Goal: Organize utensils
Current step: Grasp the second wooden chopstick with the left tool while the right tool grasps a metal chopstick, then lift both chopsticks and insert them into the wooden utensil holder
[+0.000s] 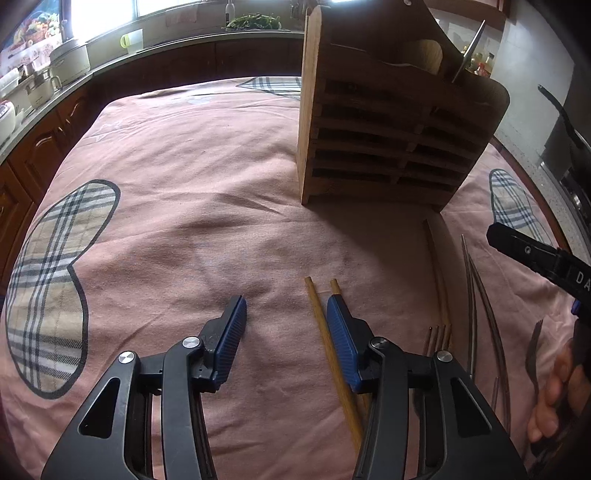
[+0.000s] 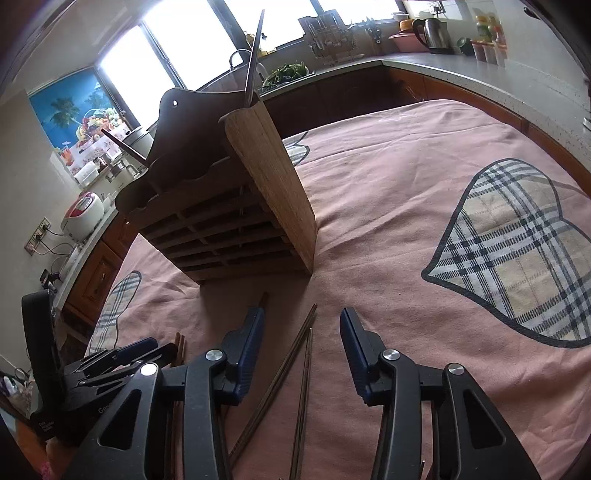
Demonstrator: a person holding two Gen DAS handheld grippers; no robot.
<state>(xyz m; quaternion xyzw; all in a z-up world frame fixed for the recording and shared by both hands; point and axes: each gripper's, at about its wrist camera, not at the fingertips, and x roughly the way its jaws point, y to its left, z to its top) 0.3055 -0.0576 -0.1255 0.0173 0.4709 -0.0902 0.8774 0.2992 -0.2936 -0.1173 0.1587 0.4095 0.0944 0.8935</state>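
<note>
Both claws gape empty: my left claw (image 1: 286, 325) beside pale chopsticks (image 1: 325, 332), right claw (image 2: 303, 332) straddling metal chopsticks (image 2: 295, 376) near the wooden holder (image 2: 236, 206), lined up for grabbing.

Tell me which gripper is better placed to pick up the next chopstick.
Right, probably. The right gripper has open jaws with the dark chopsticks between them. The left gripper is open too, but the light chopsticks lie beside its right jaw.

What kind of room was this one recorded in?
Most likely a home kitchen: a counter under the windows carries a kettle and a dish rack, and a rice cooker sits at left.
</note>
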